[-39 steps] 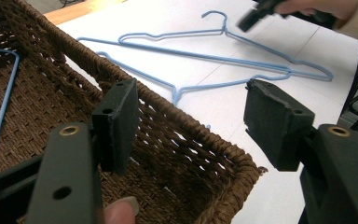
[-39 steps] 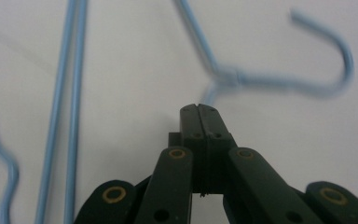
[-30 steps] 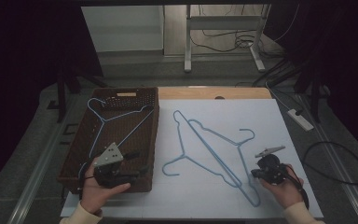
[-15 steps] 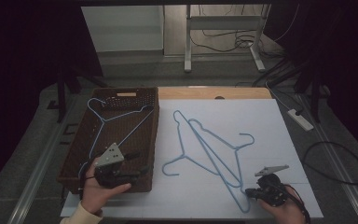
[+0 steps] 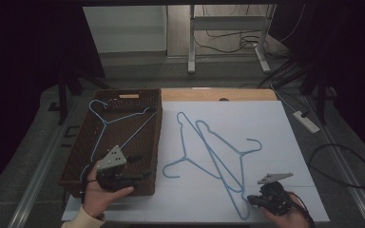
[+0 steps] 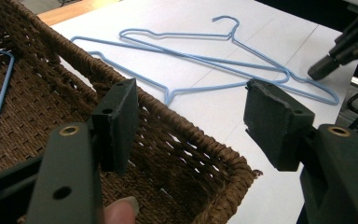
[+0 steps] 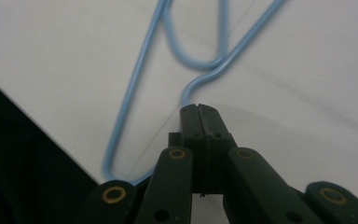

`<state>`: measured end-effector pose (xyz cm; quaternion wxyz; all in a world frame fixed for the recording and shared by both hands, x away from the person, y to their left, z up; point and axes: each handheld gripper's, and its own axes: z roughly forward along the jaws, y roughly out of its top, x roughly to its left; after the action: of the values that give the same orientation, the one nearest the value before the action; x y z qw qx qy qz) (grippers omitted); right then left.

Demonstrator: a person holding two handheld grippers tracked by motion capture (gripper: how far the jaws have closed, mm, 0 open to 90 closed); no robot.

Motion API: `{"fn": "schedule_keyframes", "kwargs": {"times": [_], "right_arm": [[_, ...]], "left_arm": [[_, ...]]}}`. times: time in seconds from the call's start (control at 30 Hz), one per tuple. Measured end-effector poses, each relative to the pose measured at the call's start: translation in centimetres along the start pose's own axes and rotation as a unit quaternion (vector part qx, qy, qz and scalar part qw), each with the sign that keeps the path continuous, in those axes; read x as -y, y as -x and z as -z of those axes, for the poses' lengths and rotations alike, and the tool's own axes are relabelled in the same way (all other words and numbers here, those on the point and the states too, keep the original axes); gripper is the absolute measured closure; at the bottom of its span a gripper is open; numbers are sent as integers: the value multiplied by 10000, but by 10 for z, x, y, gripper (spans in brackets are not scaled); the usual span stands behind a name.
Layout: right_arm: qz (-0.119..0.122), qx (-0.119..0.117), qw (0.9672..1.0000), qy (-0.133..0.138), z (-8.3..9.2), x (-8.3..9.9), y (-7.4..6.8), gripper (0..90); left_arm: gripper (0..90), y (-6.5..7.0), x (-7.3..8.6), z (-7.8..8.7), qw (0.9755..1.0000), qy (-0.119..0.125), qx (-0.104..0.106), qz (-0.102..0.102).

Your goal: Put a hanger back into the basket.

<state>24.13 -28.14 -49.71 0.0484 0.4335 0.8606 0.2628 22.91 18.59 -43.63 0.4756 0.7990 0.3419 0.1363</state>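
basket (image 5: pixel 154 142) left, one hanger (image 5: pixel 119 121) in it | two hangers (image 5: pixel 209 147) right — crossed (on sheet (image 5: pixel 275 137))

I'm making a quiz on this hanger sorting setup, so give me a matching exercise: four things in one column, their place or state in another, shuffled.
1. left gripper
2. right gripper
3. wicker basket
4. two crossed hangers

A. lying on the white sheet
B. jaws shut on a hanger's wire
C. holds one blue hanger
D. jaws open above the basket's corner

Pairs: 1-D, 2-B, 3-C, 4-A
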Motion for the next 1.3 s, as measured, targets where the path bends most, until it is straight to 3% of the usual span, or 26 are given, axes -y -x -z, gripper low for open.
{"fn": "schedule_keyframes", "kwargs": {"times": [0.1, 0.13, 0.2, 0.27, 0.33, 0.4, 0.47, 0.53, 0.57, 0.6, 0.63, 0.8, 1.0, 1.07, 1.1, 1.13, 1.17, 1.3], "right_arm": [[168, 133, 9997, 137, 5, -9, 7, 898], [512, 261, 9980, 273, 10, -22, 17, 878], [682, 251, 9970, 248, 11, -31, 24, 808], [1110, 336, 9929, 273, 13, -52, 38, 688], [1652, 411, 9851, 243, 11, -67, 50, 578], [1954, 441, 9797, 86, 7, -85, 65, 534], [2054, 313, 9780, -188, 1, -97, 76, 530], [2189, 238, 9741, -509, -8, -110, 86, 524], [2417, 290, 9678, -635, -13, -117, 90, 528], [2417, 290, 9678, -635, -13, -117, 90, 528], [2687, 260, 9592, -845, -22, -126, 96, 525], [3021, 106, 9455, -1212, -39, -142, 105, 527], [3235, -3, 9342, -1504, -50, -156, 109, 560], [3322, -47, 9284, -1662, -53, -161, 110, 562], [3322, -47, 9284, -1662, -53, -161, 110, 562], [3409, -111, 9218, -1841, -56, -164, 112, 570], [3409, -111, 9218, -1841, -56, -164, 112, 570], [3574, -302, 9089, -2126, -65, -167, 115, 617]], "left_arm": [[366, 0, 0, 0, 10000, -7, -1, -5], [366, 0, 0, 0, 10000, -3, -1, -6], [367, 0, 0, -1, 10000, -8, 3, -7], [366, 0, 0, -1, 10000, -15, 1, -10], [367, 0, 1, -1, 10000, -21, 3, -10], [366, 0, 1, 0, 10000, -15, -1, -3], [366, 0, 1, 0, 10000, -15, -1, 0], [366, -1, 1, 0, 10000, -24, -3, -3], [367, -1, 1, -1, 10000, -20, -7, 7], [367, -1, 1, -1, 10000, -20, -7, 7], [367, -1, 1, -1, 10000, -22, 0, 13], [367, -2, 1, -1, 10000, -26, -15, 25], [367, -2, 2, -1, 10000, -20, -34, 28], [366, -3, 2, 0, 10000, -18, -39, 32], [366, -3, 2, 0, 10000, -21, -46, 31], [367, -3, 2, 0, 10000, -14, -53, 39], [367, -3, 2, 0, 10000, -13, -54, 41], [366, -4, 2, 0, 10000, -19, -64, 41]]}}
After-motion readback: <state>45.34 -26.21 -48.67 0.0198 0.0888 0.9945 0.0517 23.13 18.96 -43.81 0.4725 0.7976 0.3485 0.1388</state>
